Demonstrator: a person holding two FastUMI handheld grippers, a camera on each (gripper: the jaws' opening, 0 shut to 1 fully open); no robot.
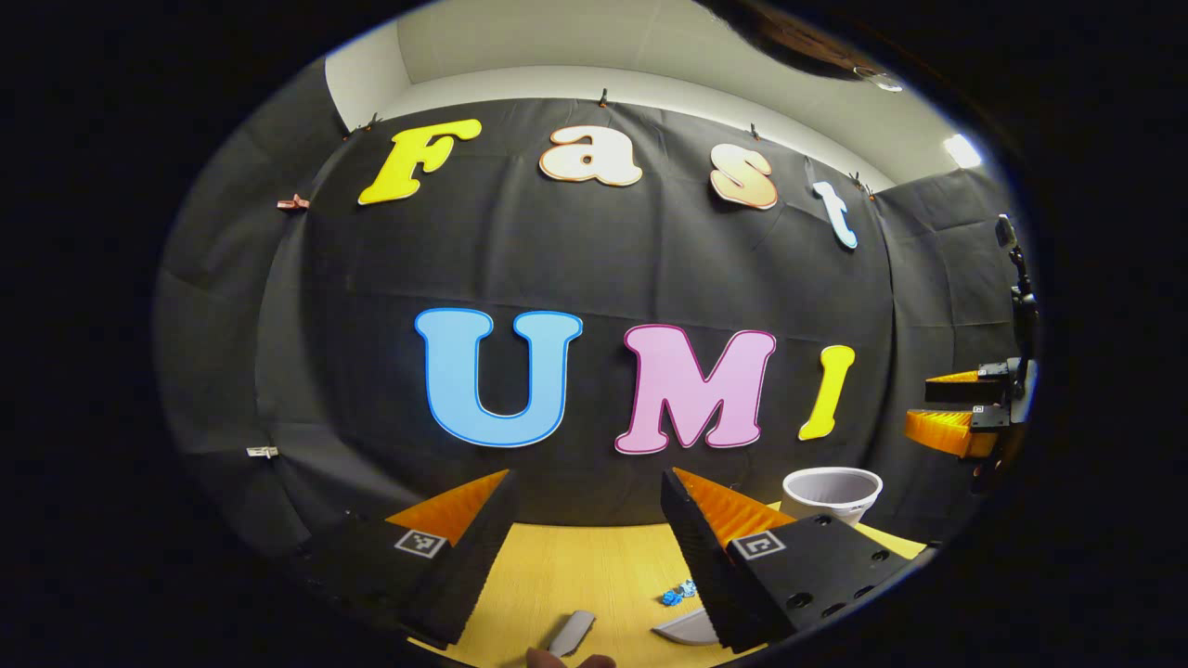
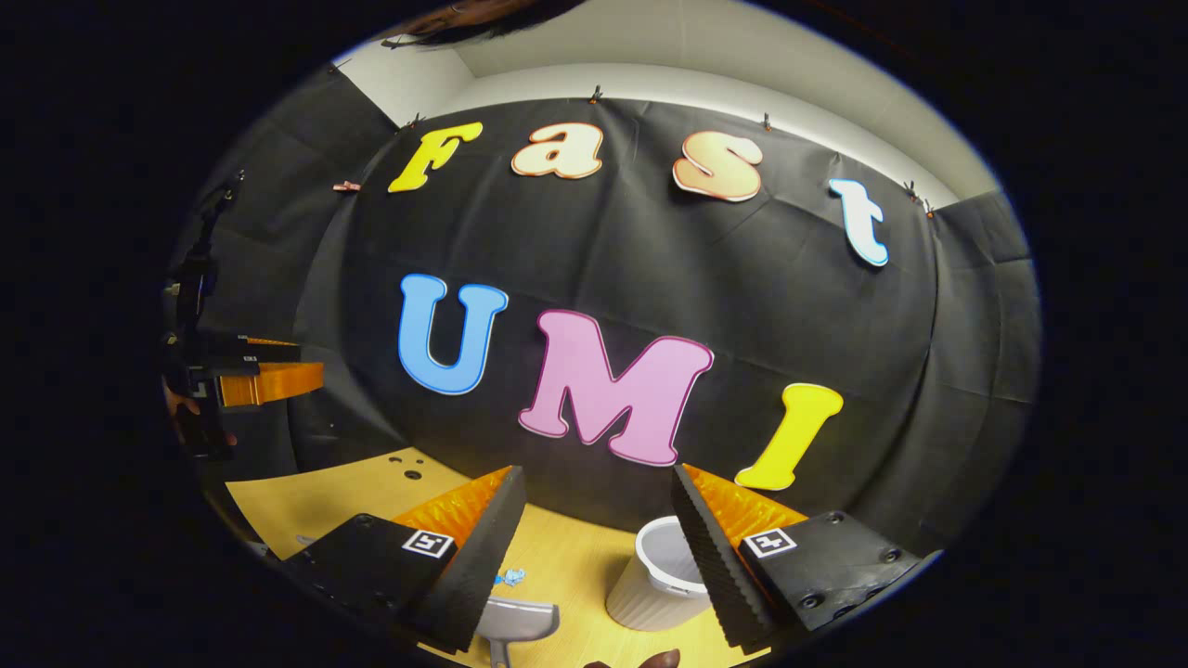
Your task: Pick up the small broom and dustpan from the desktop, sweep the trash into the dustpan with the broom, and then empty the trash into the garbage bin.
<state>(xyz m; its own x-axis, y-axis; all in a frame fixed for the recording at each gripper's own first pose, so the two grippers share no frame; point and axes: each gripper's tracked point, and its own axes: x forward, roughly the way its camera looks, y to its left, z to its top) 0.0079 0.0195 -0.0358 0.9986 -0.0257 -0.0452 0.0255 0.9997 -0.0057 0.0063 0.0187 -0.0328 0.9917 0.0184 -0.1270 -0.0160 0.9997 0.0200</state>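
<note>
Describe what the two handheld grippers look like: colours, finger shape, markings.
Both match. The left gripper has two wedge-shaped fingers, black with ribbed inner pads and orange ribbed outer faces, on black blocks with screw holes; each block bears a small square black-and-white marker. The right gripper is built the same, markers included.

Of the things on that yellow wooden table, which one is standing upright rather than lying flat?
The white ribbed plastic garbage bin stands upright with its mouth open. The grey plastic dustpan and the blue crumpled trash lie flat on the table.
</note>
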